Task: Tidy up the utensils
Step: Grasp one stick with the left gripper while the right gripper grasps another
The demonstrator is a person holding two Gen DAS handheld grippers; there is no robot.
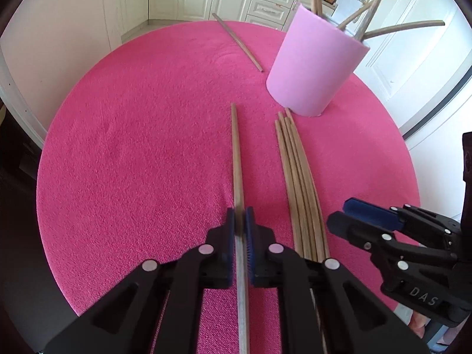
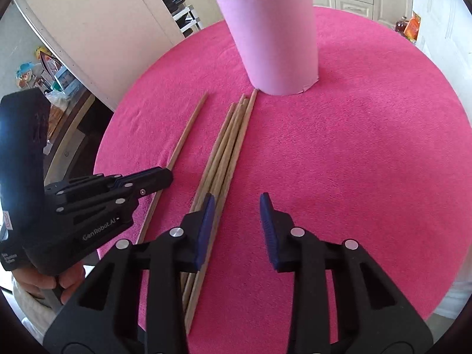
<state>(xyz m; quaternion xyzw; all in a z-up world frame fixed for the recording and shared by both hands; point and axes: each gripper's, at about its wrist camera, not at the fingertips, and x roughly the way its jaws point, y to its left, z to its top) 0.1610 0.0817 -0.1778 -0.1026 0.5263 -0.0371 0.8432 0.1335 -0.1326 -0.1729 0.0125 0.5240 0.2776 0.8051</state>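
Chopstick [image 1: 237, 159] pinched in "GenRobot.AI" left gripper [image 1: 240, 224] jaws; "DAS" right gripper [image 2: 236, 206] jaws gape, holding nothing.

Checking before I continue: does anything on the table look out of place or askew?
One stray chopstick lies diagonally at the far side of the pink tablecloth, left of the pink holder, apart from the bundle of chopsticks. Sticks in the holder splay unevenly. Nothing looks damaged.

On the desk [image 1: 132, 147] a bundle of chopsticks [image 1: 298, 183] lies before the holder [image 1: 315, 67]; one chopstick [image 1: 237, 159] lies left of the bundle; another [image 1: 239, 42] lies behind, left of the holder.
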